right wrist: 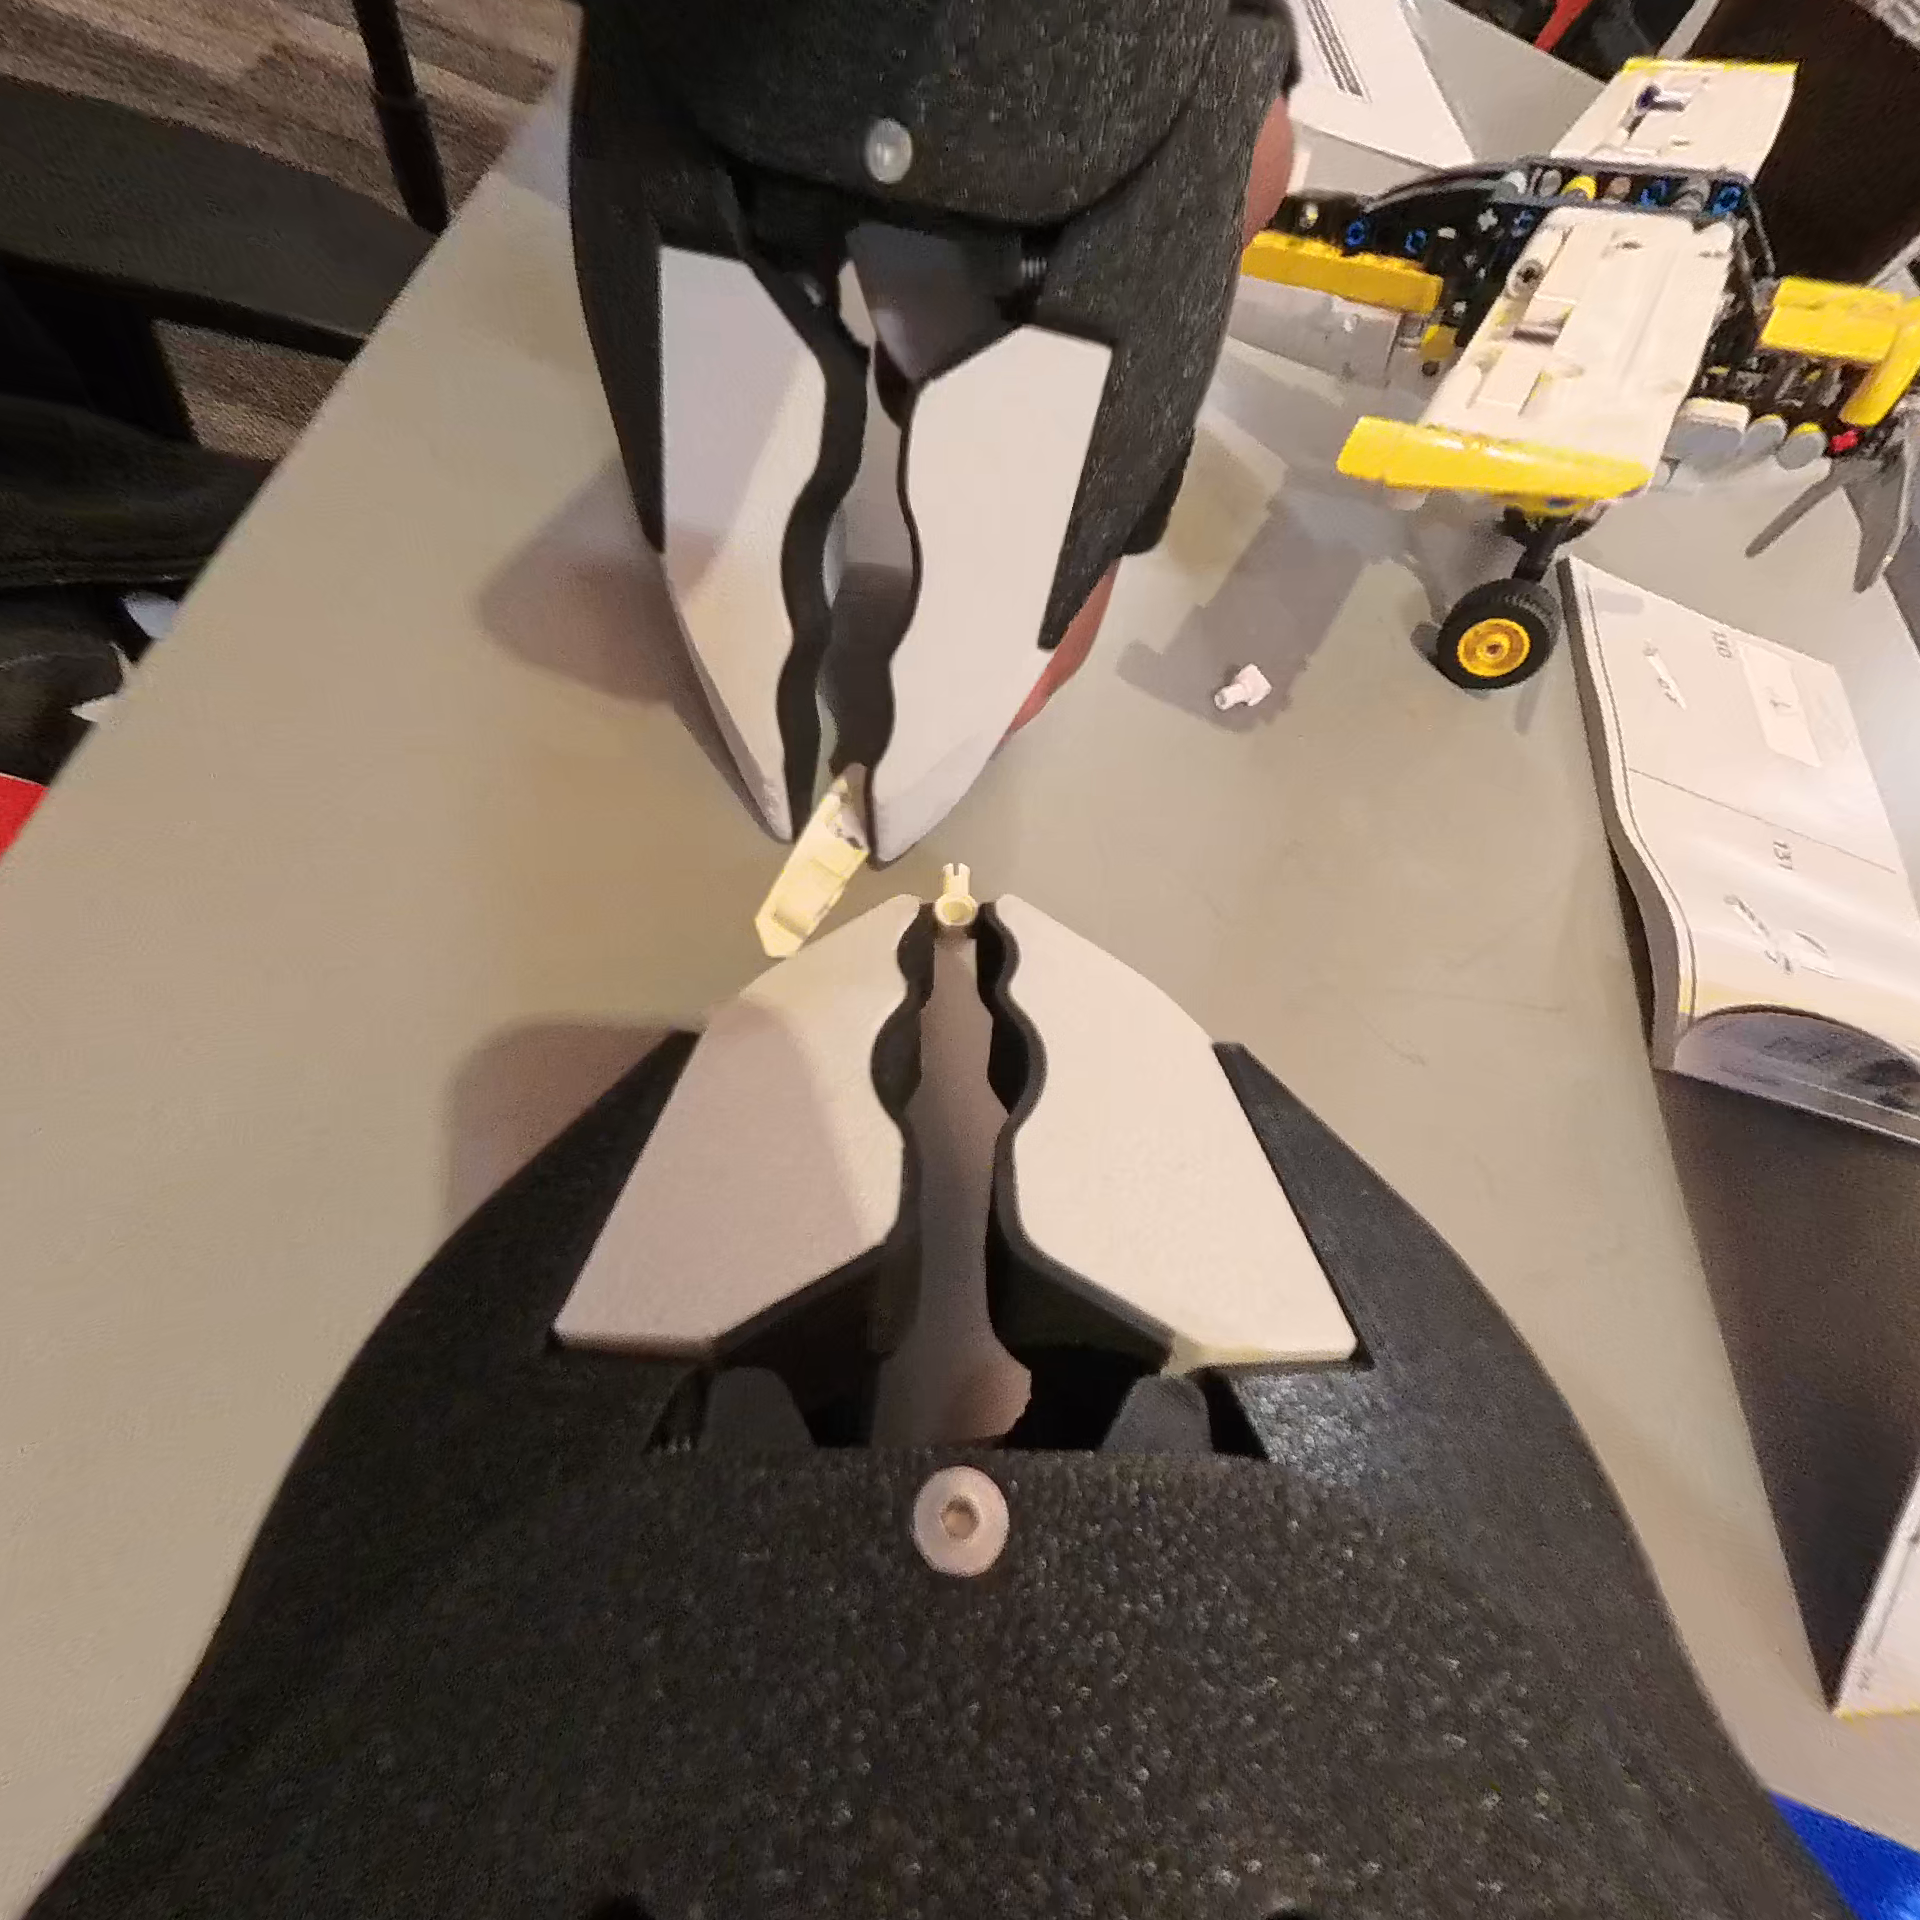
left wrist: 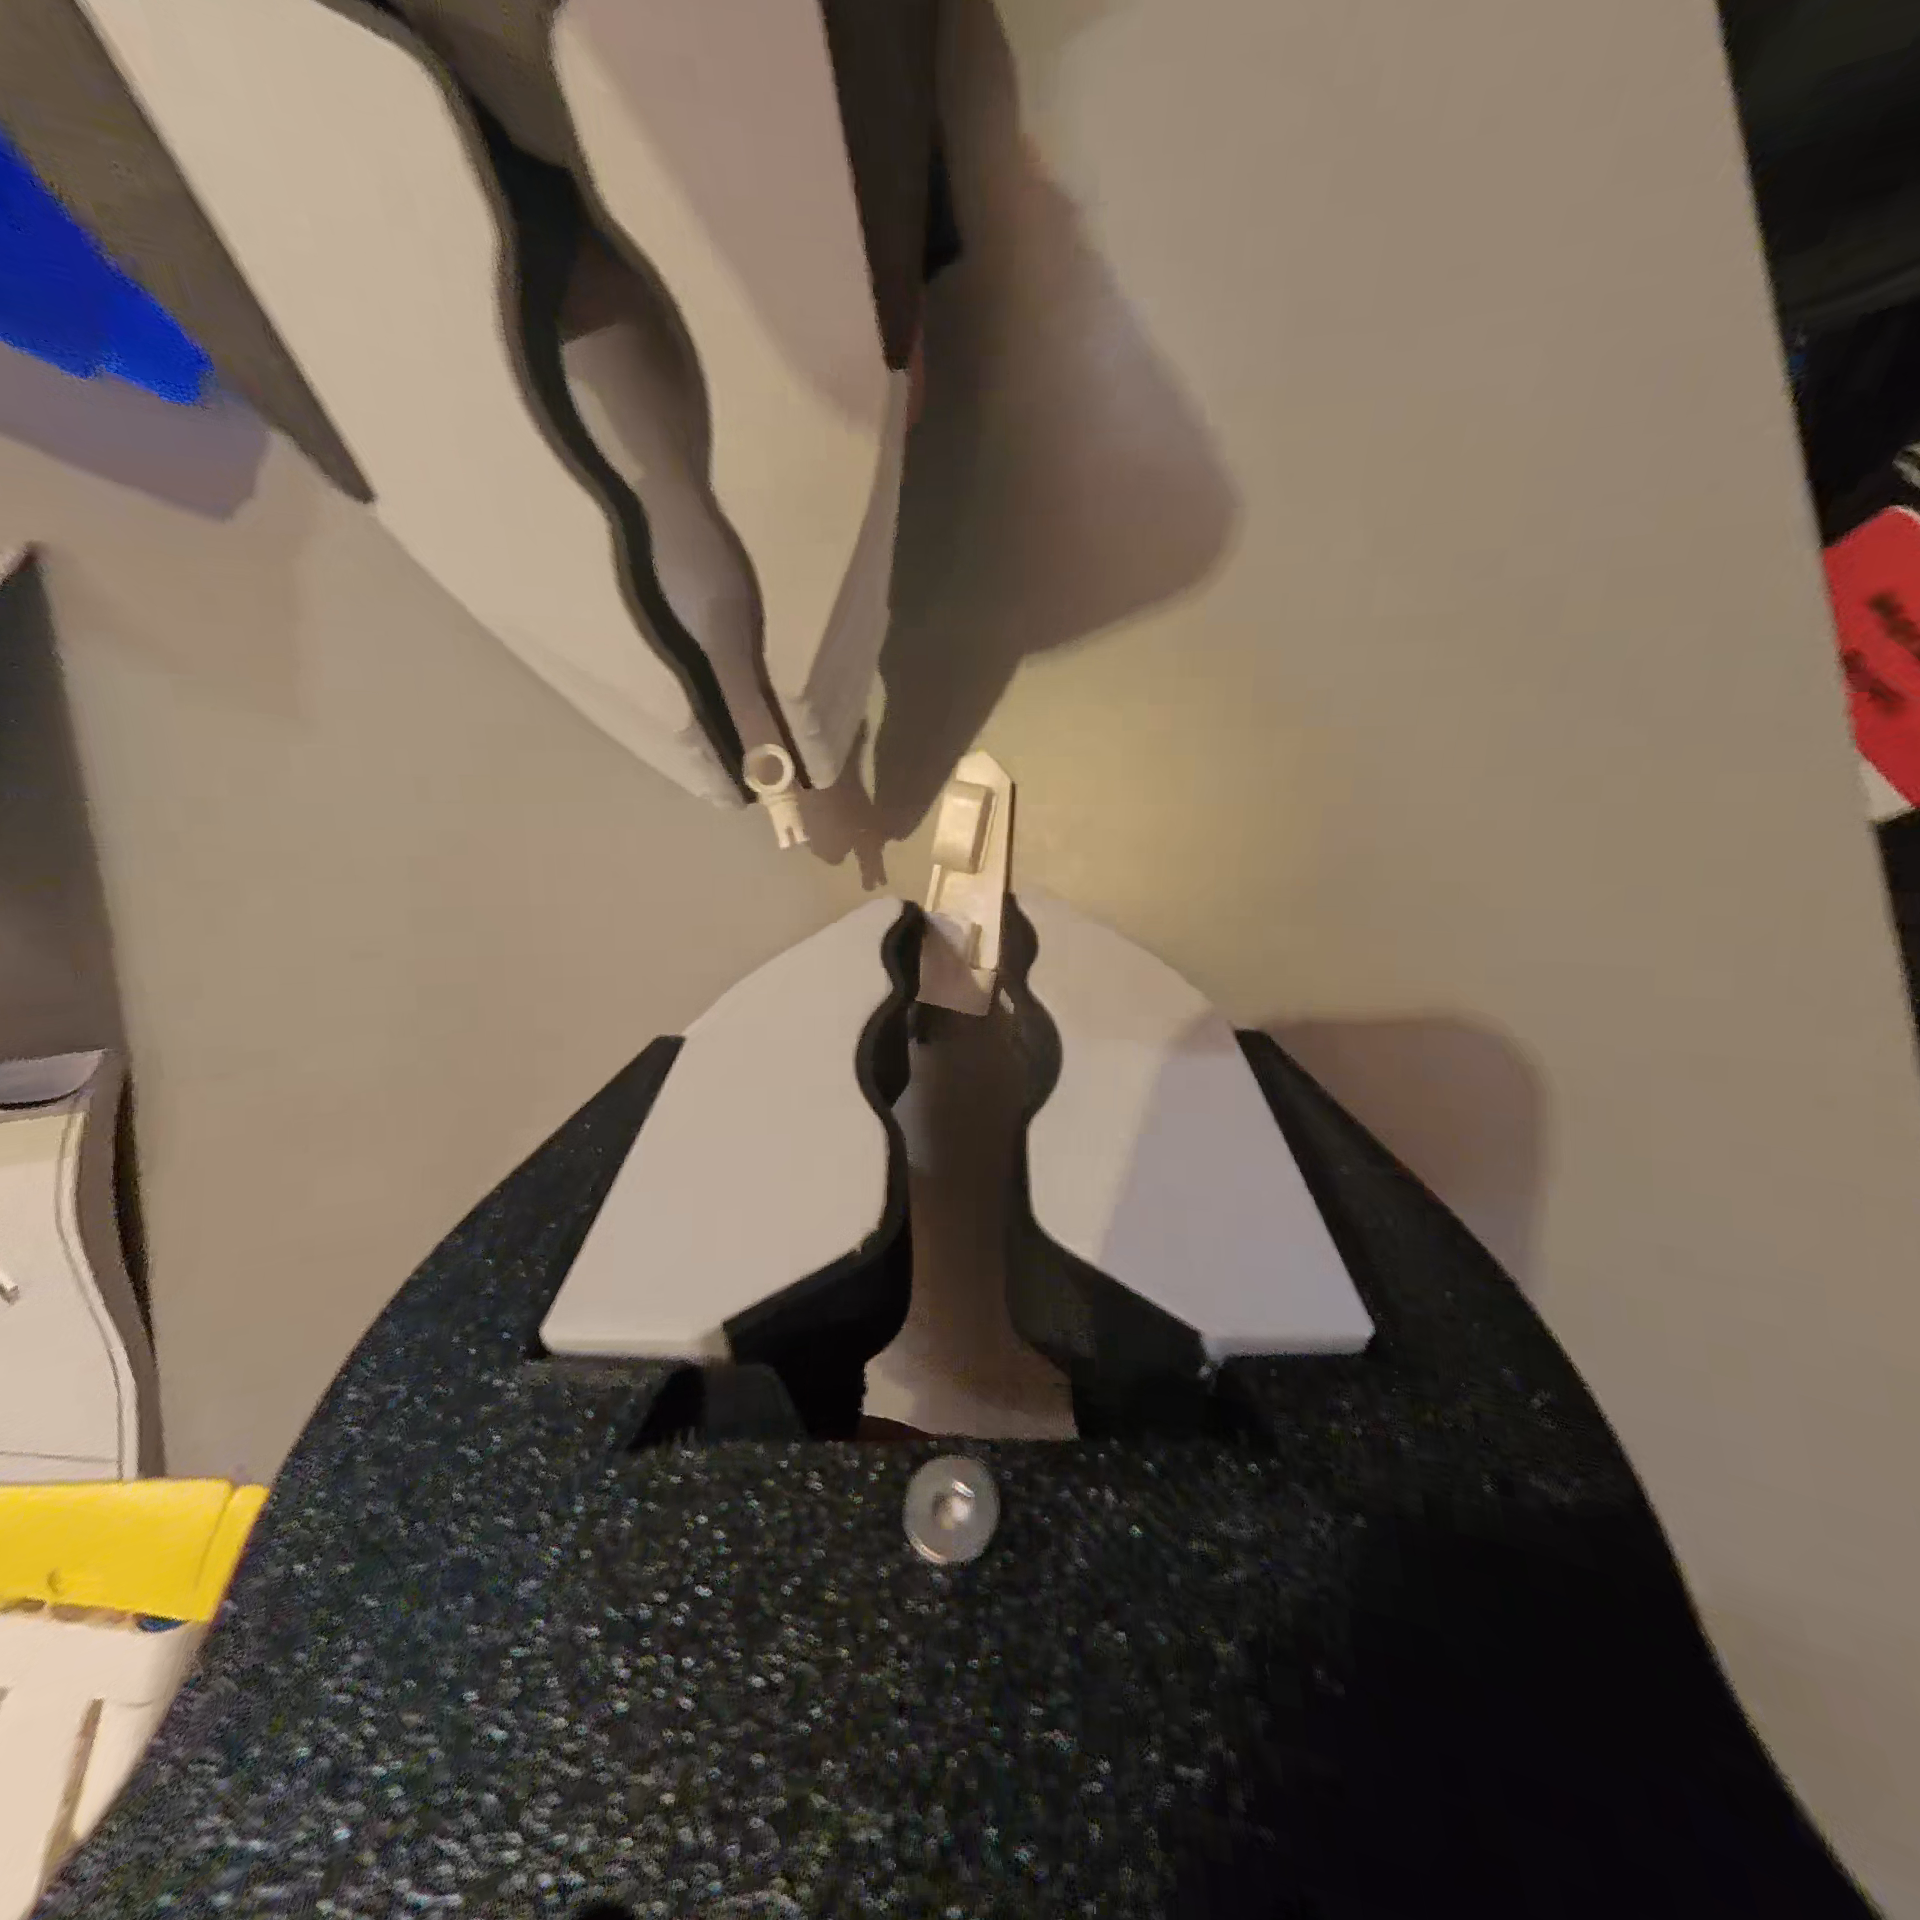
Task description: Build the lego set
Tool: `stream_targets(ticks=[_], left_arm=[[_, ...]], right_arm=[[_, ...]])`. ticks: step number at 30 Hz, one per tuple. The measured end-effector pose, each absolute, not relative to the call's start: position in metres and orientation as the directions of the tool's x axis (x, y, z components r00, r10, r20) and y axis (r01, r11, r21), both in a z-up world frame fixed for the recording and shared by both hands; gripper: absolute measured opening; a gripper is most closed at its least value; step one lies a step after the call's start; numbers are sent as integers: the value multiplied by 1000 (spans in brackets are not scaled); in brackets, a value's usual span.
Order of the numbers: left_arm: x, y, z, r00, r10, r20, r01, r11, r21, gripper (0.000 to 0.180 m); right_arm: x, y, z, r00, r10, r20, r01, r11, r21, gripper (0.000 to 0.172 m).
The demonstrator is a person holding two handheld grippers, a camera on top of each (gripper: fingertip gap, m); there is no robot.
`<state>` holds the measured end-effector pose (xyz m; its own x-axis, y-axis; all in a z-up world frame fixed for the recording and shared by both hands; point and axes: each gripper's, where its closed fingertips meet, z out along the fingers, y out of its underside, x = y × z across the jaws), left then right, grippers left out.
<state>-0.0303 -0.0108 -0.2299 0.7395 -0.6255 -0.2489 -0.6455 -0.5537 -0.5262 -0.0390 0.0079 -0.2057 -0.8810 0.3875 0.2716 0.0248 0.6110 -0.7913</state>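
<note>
At the centre of the left wrist view, your left gripper is pinching a flat cream plastic piece, pads pressed on its lower end, the rest jutting up beyond the tips. Just above and to its left, your right gripper comes down from the top of the frame, clamped on a small cream connector pin with a ring head, stub poking out. Pin and flat piece sit near each other but apart, both held over the pale grey worktop. Over in the right wrist view, upper right, a yellow and white brick-built plane stands on the worktop, an open instruction booklet beside it, and a small white loose part lies alone
</note>
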Motion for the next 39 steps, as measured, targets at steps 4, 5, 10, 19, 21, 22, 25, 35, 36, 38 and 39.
stream_targets(ticks=[4, 5, 10, 19, 21, 22, 25, 35, 36, 38, 39], left_arm=[[-41, 7, -223, 728, -535, -430, -680, -477, -557, 15], [-44, 12, -220, 704, -505, -499, -708, -448, -546, 15], [-47, 26, -215, 472, -446, -760, -879, -308, -365, 15], [-60, 40, -215, 305, -391, -868, -946, -228, -230, 15], [-61, 41, -215, 335, -388, -858, -936, -238, -258, 15], [-61, 41, -215, 346, -386, -855, -932, -246, -267, 15], [-59, 43, -217, 365, -391, -845, -925, -256, -281, 14], [-50, 46, -218, 430, -405, -807, -901, -249, -355, 10], [-50, 47, -219, 437, -410, -800, -898, -256, -359, 11], [-49, 46, -221, 448, -436, -781, -893, -270, -361, 15], [-48, 46, -221, 448, -447, -774, -892, -271, -361, 17]], right_arm=[[-42, 18, -212, -876, 403, 266, 63, 642, -764, 7], [-43, 20, -213, -878, 410, 247, 83, 639, -765, 7], [-44, 31, -213, -885, 462, 50, 251, 565, -786, 7], [-44, 44, -216, -812, 522, -261, 518, 437, -736, 7], [-44, 43, -216, -810, 514, -283, 529, 432, -731, 7], [-44, 42, -216, -810, 510, -289, 531, 431, -729, 7], [-43, 39, -217, -822, 497, -278, 518, 450, -728, 7], [-44, 39, -224, -840, 513, -174, 465, 518, -718, 7], [-43, 39, -224, -846, 506, -166, 457, 527, -716, 7], [-41, 38, -225, -854, 497, -154, 444, 541, -714, 7], [-41, 38, -225, -859, 490, -148, 436, 547, -715, 7]])
